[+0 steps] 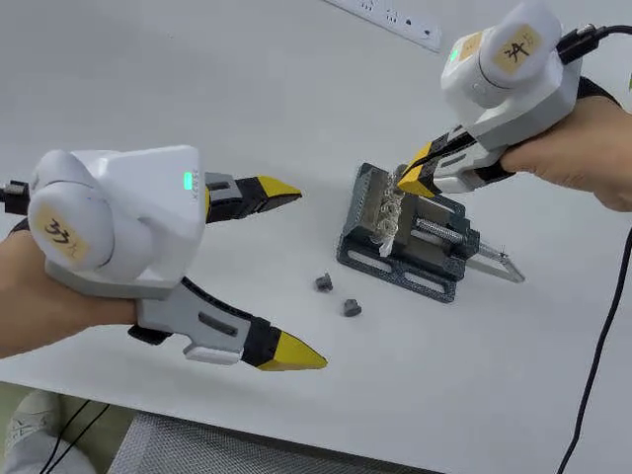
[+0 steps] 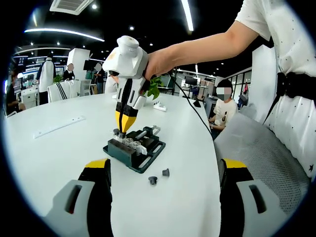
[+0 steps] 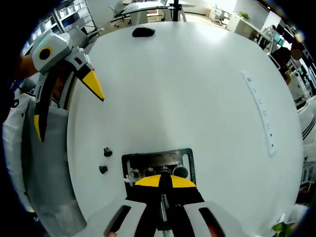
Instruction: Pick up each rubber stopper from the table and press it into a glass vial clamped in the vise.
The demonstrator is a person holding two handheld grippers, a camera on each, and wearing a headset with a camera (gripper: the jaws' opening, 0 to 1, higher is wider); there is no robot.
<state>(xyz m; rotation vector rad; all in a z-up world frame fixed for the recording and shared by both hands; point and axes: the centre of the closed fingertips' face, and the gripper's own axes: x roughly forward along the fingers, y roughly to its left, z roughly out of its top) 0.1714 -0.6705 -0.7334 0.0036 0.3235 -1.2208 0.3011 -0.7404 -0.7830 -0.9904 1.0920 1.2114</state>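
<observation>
Where my left gripper (image 1: 311, 277) hangs: left of the stoppers, jaws spread wide, nothing between them.
First stopper (image 1: 324, 283): on the table (image 1: 247, 79), just ahead of my left tips, so my left hand is much the nearer.
Second stopper (image 1: 352, 308): just beyond the first, toward the vise; the two lie apart.
Vise (image 1: 434, 272): right of both stoppers, its long axis slanting out to the screw. The vials (image 1: 385, 212) stand clamped in a row.
Right gripper (image 1: 415, 178): tips down on the vials, jaws closed together; I cannot tell whether a stopper is pinched there.
Room: bare table around the stoppers. The near edge is under my left hand, and a cable (image 1: 602, 346) lies far right.
</observation>
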